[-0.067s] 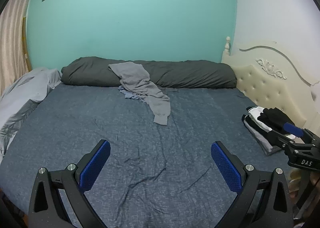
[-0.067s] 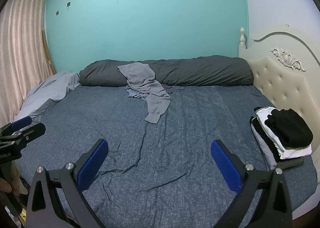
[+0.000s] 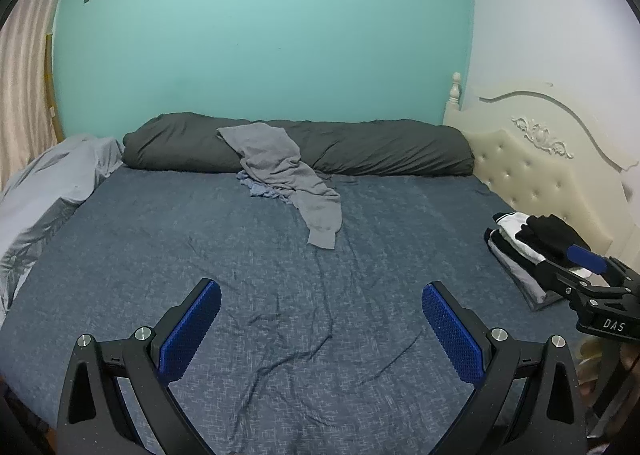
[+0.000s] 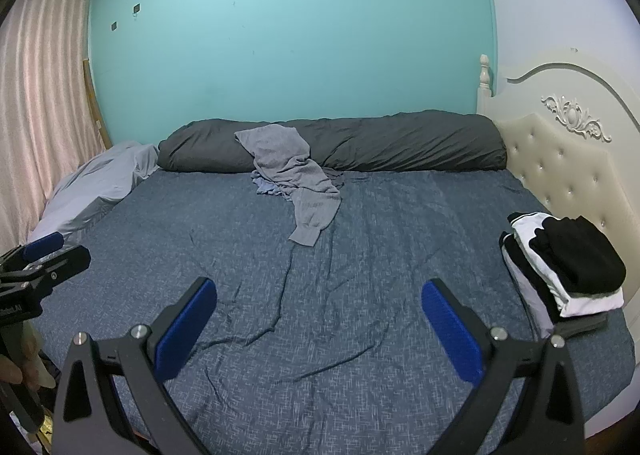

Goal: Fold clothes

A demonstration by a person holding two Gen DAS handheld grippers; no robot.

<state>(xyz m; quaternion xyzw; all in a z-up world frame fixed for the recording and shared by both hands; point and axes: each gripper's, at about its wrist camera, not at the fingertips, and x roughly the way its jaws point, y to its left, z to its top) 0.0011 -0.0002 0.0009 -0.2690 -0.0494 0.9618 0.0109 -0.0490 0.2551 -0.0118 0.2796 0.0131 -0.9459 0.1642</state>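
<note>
Both my claws hang wide apart and hold nothing; the left gripper (image 3: 320, 329) and the right gripper (image 4: 318, 323) hover over the near part of the dark blue, white-flecked bedsheet (image 4: 360, 255), side by side.

The likeliest trouble, as I judge it, is the crumpled grey knit garment (image 3: 288, 175); it drapes half over the long charcoal rolled duvet (image 3: 380, 147) and half on the sheet, with a small rumpled pale blue cloth (image 3: 256, 187) tucked beneath it; a pinch taken too deep could catch both fabrics together, or snag the duvet, and drag them in a tangle; a pinch on the trailing sleeve end alone would let the rest trail and twist.

The neat stack of folded black and white clothes (image 4: 560, 271) sits at the right edge by the cream tufted headboard (image 4: 560, 159); a careless swing of my right claw could topple it.

The grey garment lies well ahead of both claws, near the bed's far side, roughly centred between them.
</note>
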